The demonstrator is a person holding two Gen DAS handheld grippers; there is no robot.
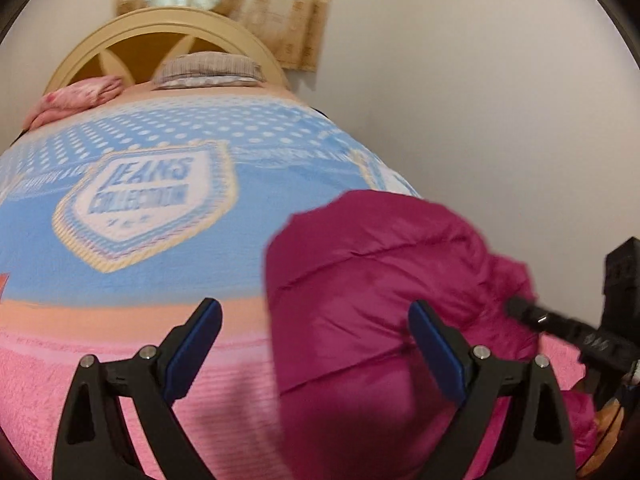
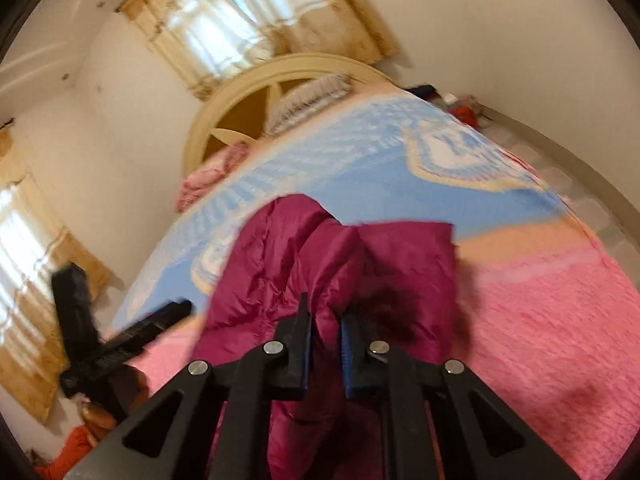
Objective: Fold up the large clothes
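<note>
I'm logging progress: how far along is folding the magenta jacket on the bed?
Partly done: the jacket lies bunched and doubled on the blanket, not flat. In hand: the right gripper pinches a fold of it; the left gripper is open beside it. Left: squaring and the final folds.

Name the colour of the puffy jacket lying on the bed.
Magenta, a deep pinkish red: the jacket shows best in the left wrist view.

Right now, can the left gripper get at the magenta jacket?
Probably yes: the left gripper is open, and the magenta jacket lies just ahead with nothing between; the right gripper pinches its far side.
</note>
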